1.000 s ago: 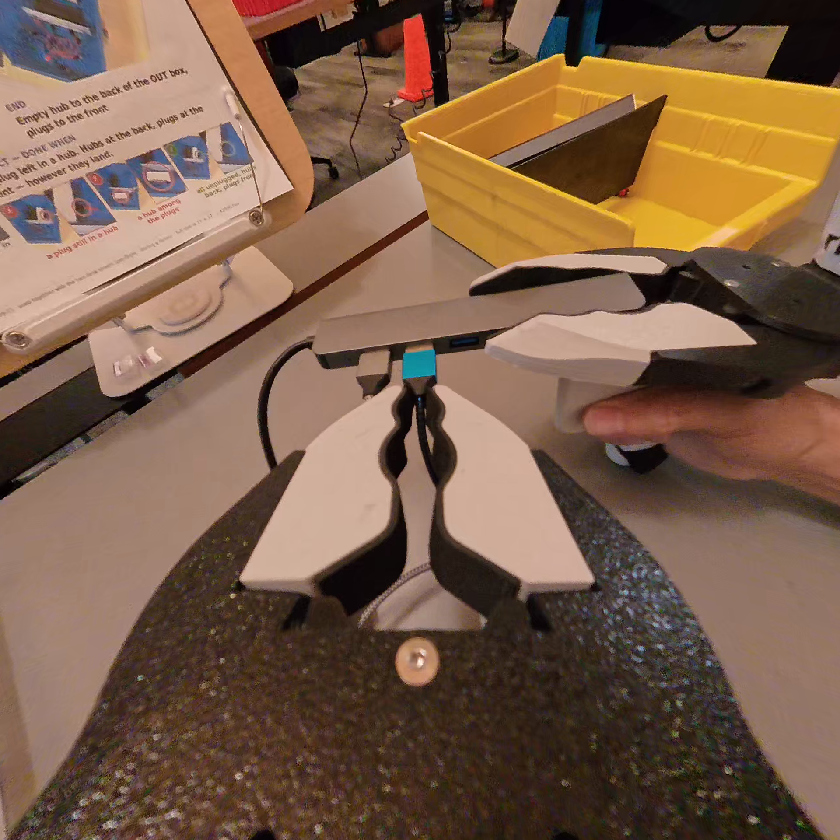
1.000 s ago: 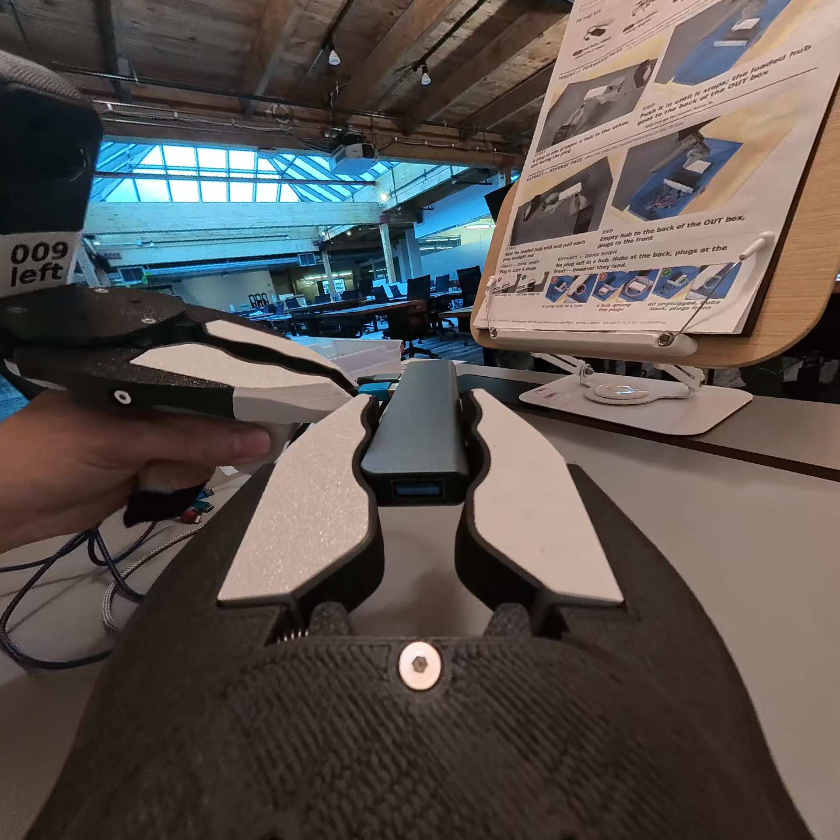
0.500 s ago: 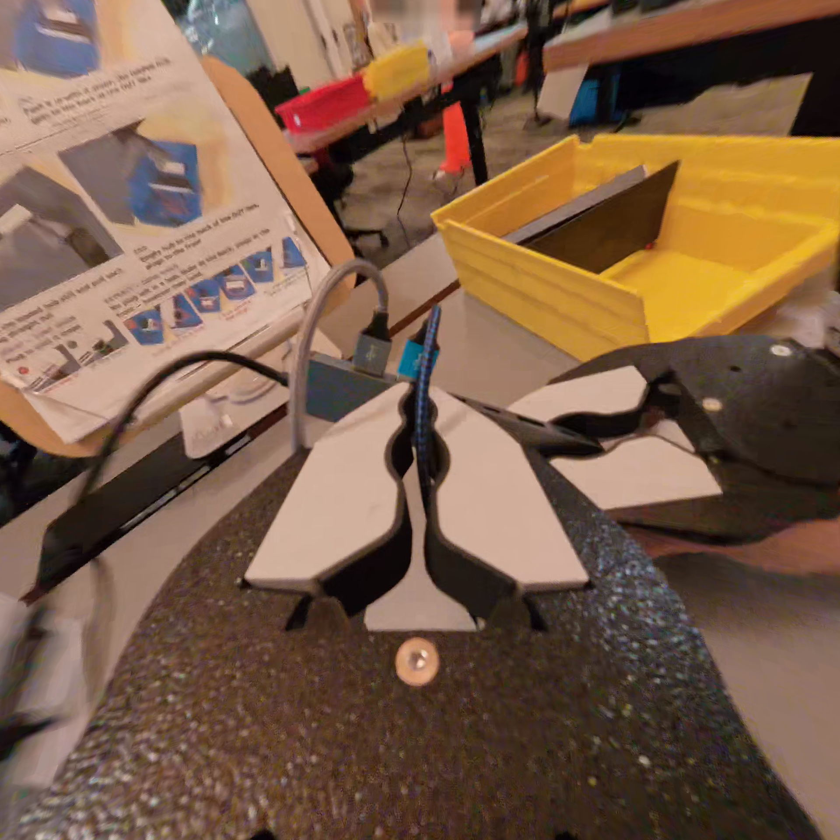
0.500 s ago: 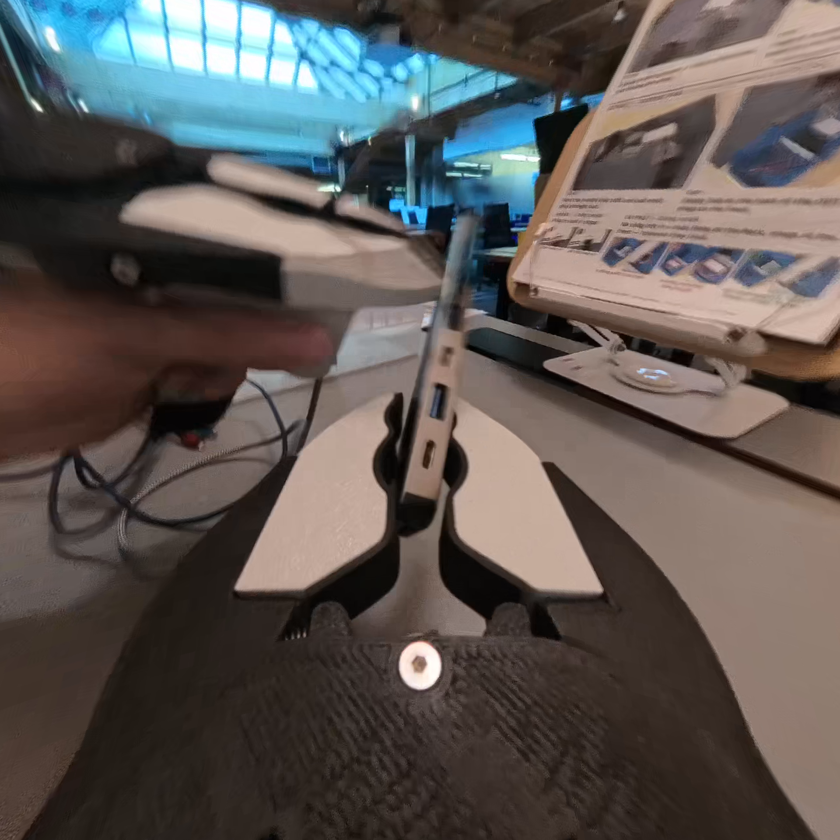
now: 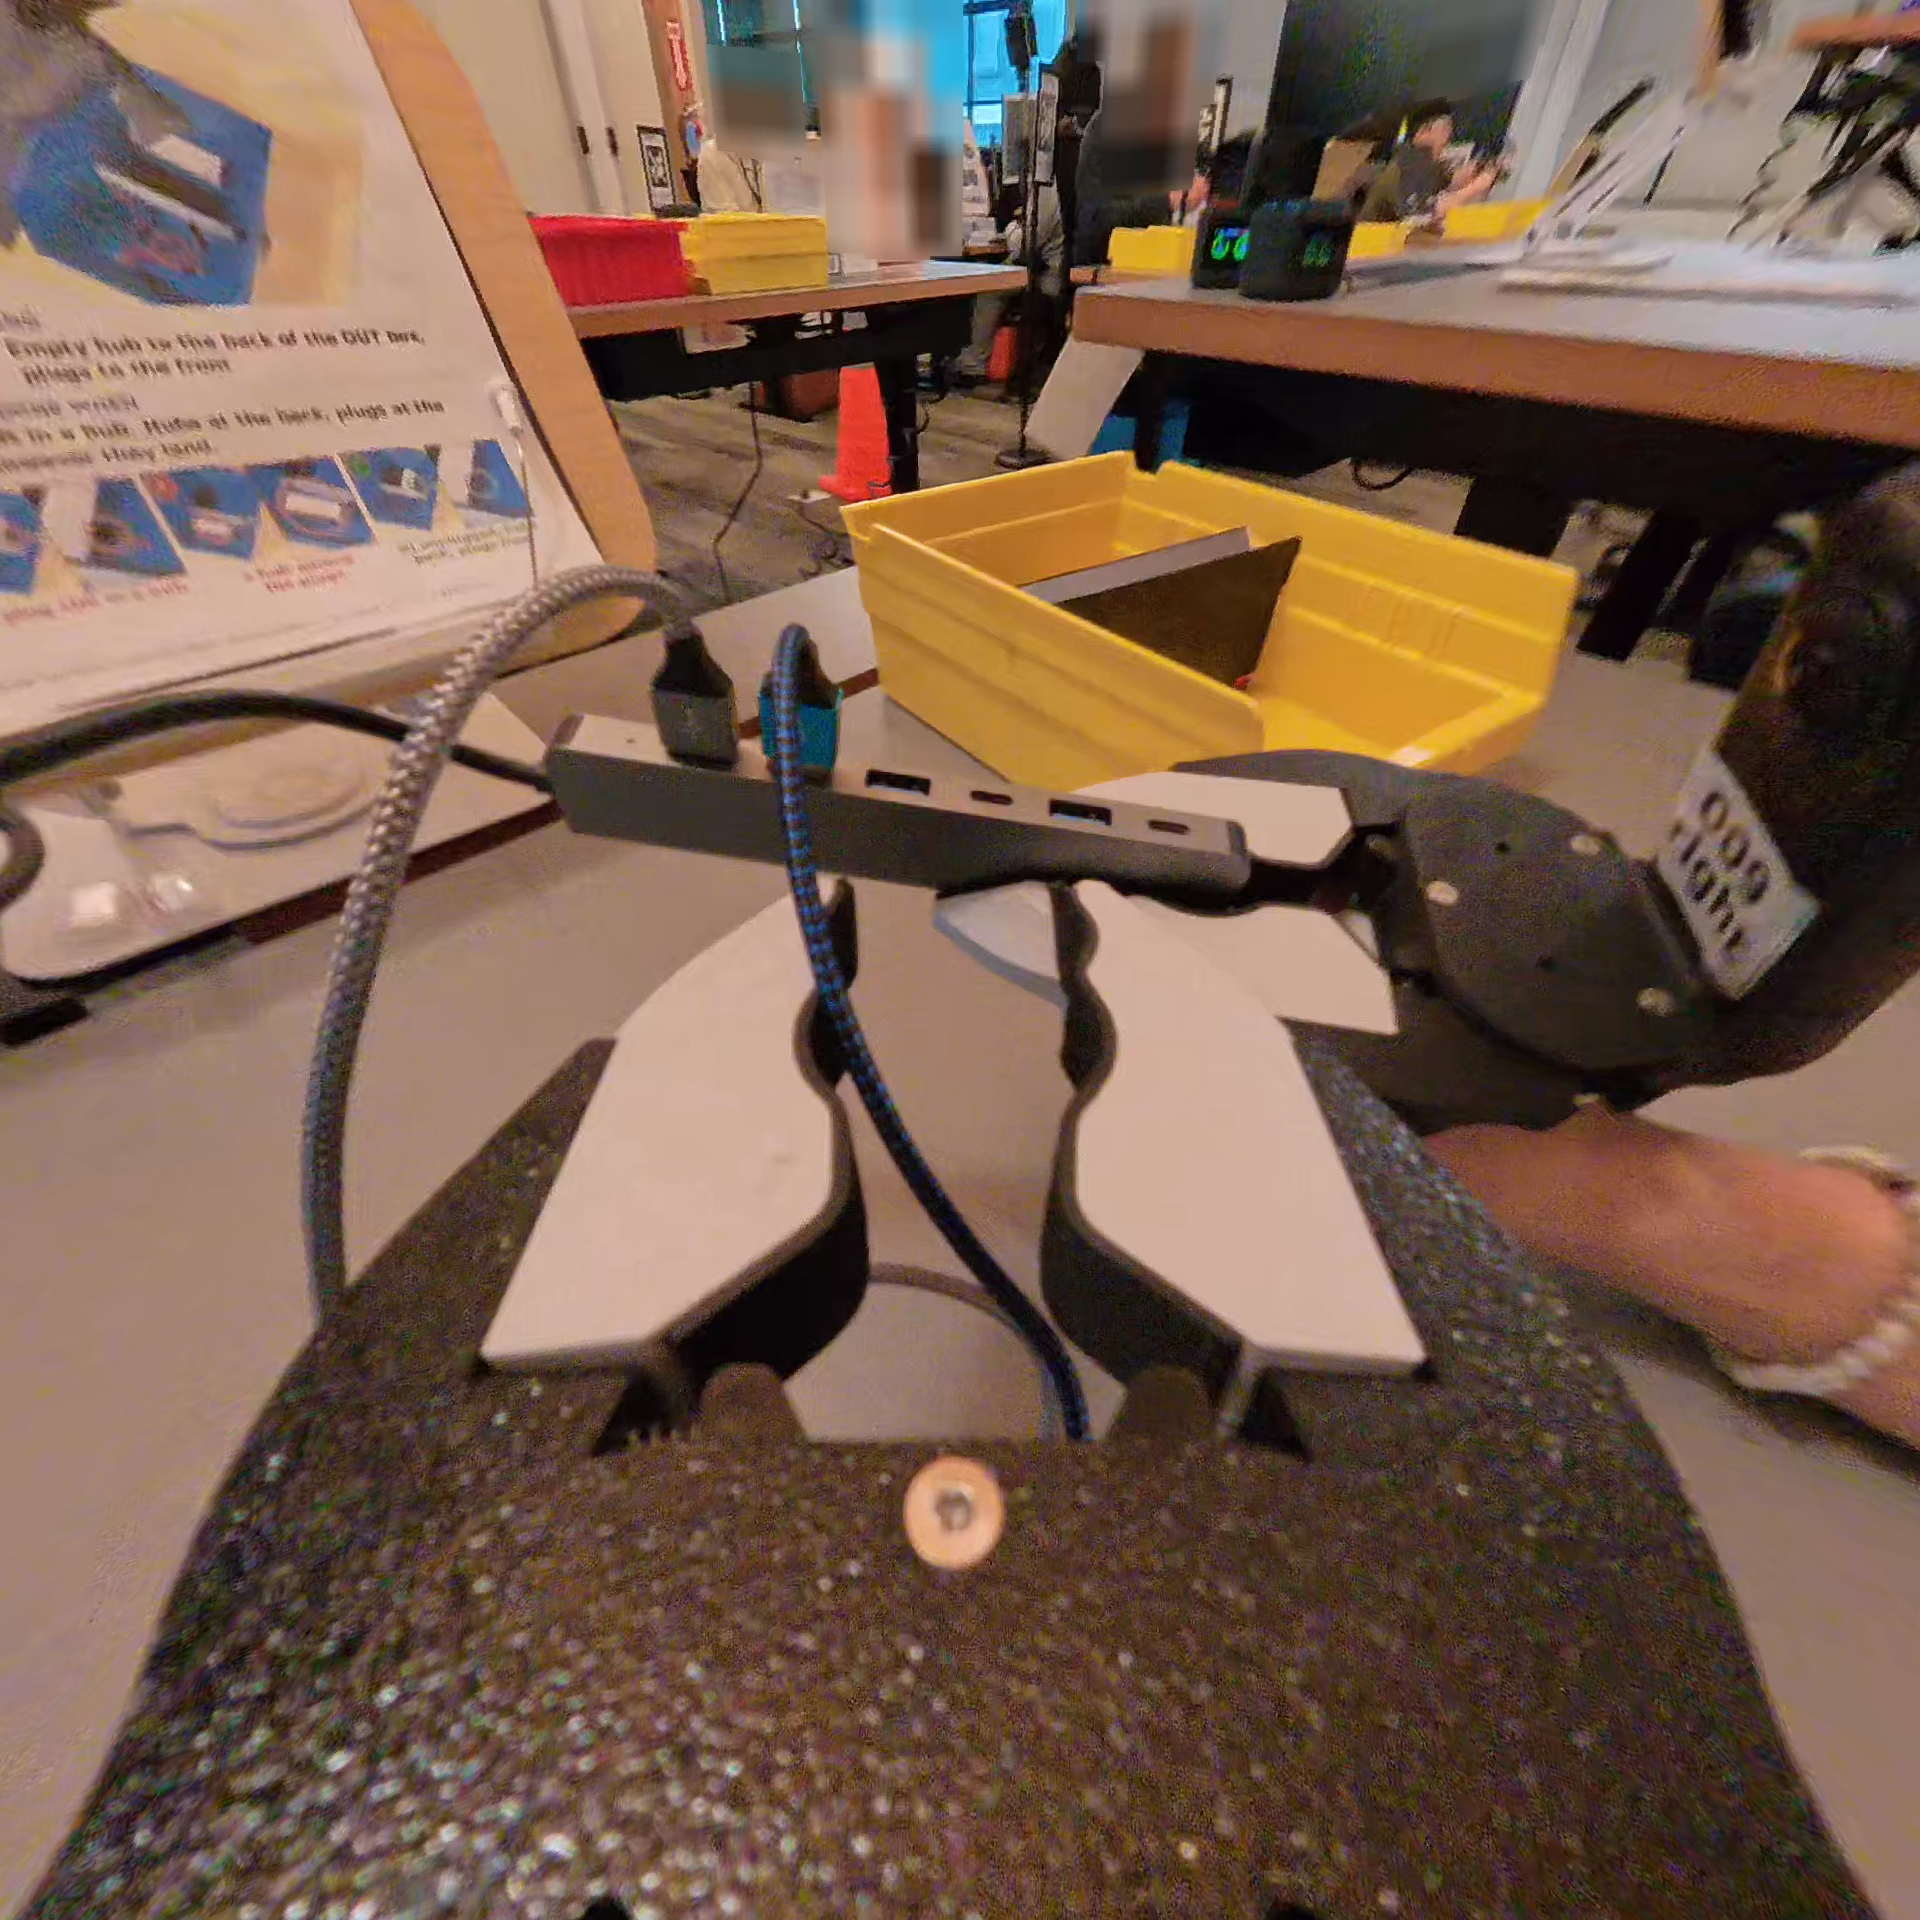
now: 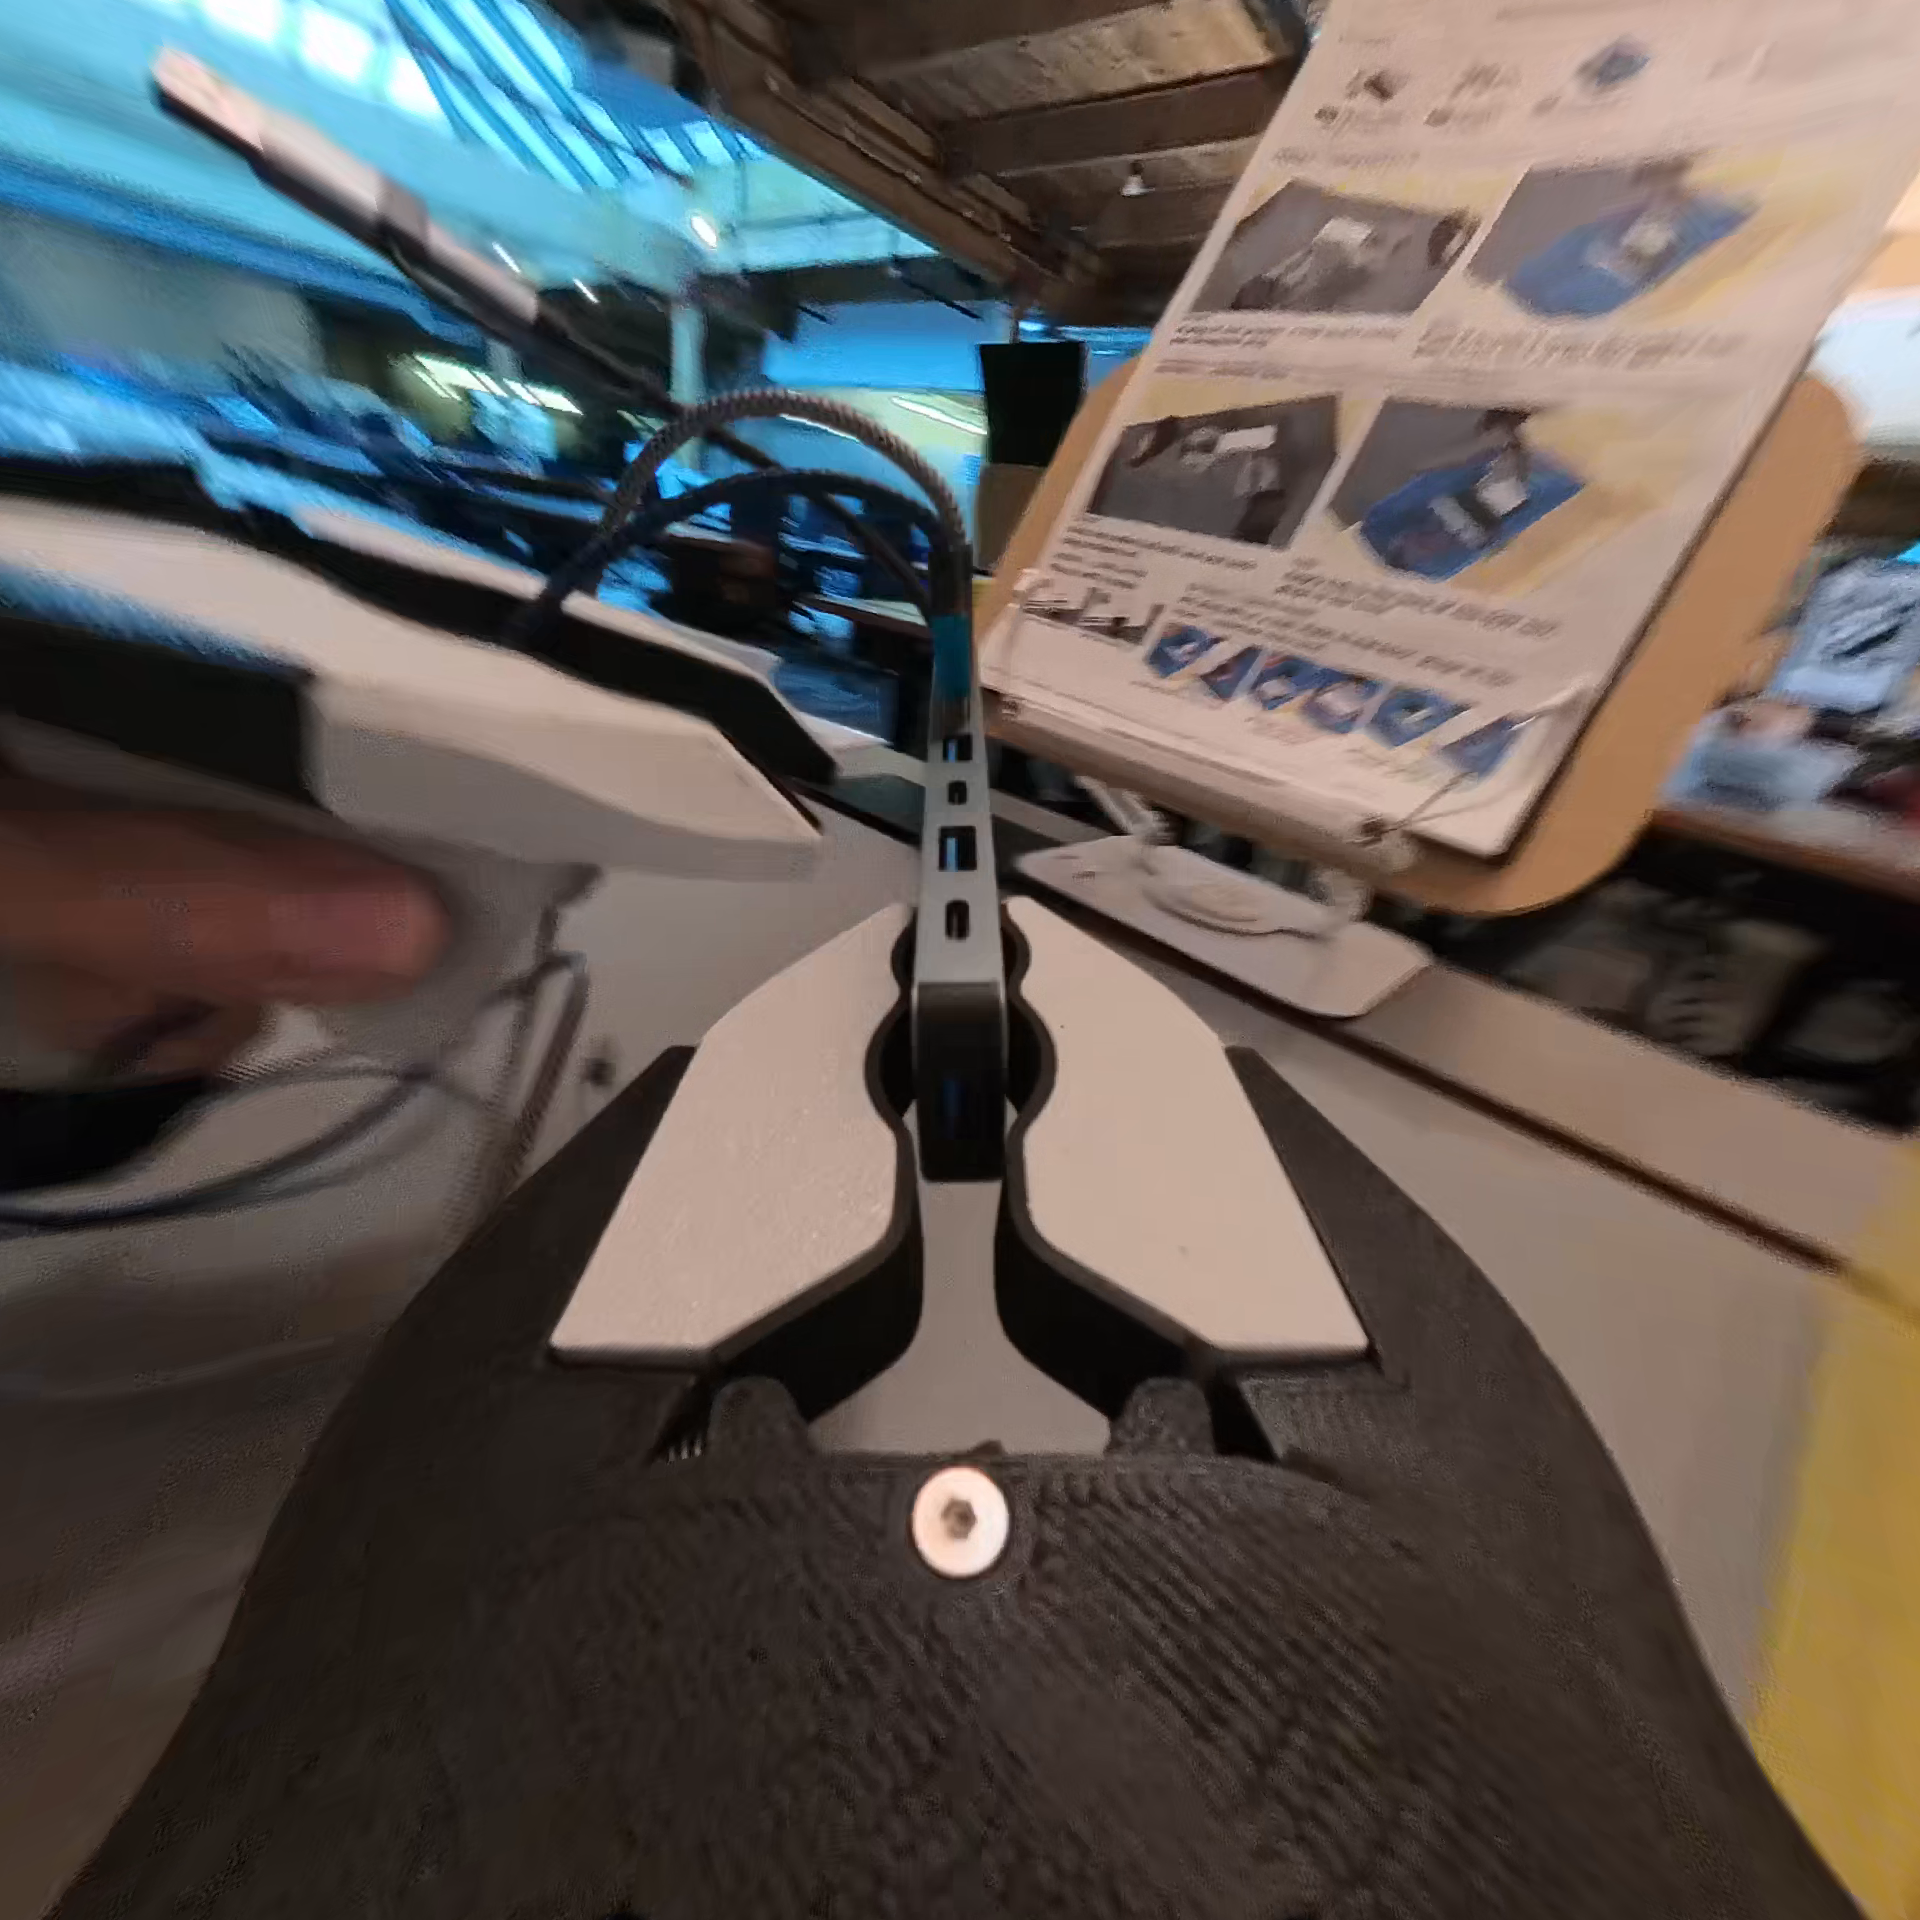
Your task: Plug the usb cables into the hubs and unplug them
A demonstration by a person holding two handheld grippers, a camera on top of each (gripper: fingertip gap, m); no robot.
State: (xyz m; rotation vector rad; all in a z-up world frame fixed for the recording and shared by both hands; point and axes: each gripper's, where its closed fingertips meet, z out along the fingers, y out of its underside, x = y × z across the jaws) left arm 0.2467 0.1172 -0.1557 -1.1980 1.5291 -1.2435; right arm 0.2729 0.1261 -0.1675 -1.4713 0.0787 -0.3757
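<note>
Hub (image 5: 894, 821) is the landmark: a slim grey bar held above the grey surface (image 5: 135, 1164), lying crosswise in the left wrist view with its row of ports facing up. At its end nearest the yellow bin (image 5: 1049, 675), the right gripper (image 6: 958, 997) has its fingers (image 6: 790, 1122) pinched on the hub's narrow end, so that in the right wrist view the bar runs straight away from that gripper. Toward the hub's far end, two plugs stand in adjacent ports: a dark grey plug (image 5: 694, 707) with a grey braided cable (image 5: 358, 935) arching over and down beside the left gripper, and next to it a blue plug (image 5: 800, 722) whose blue-and-black braided cable (image 5: 862, 1049) drops between the left gripper's fingers. The left gripper (image 5: 951, 935) sits just in front of the hub's middle with its fingers (image 5: 696, 1153) spread apart, gripping nothing; the cable merely passes through the gap. A black lead (image 5: 260, 717) leaves the hub's far end. Behind the hub, an instruction sheet stands on a wooden stand (image 5: 499, 270), and a dark divider panel (image 5: 1174, 613) leans inside the bin.
</note>
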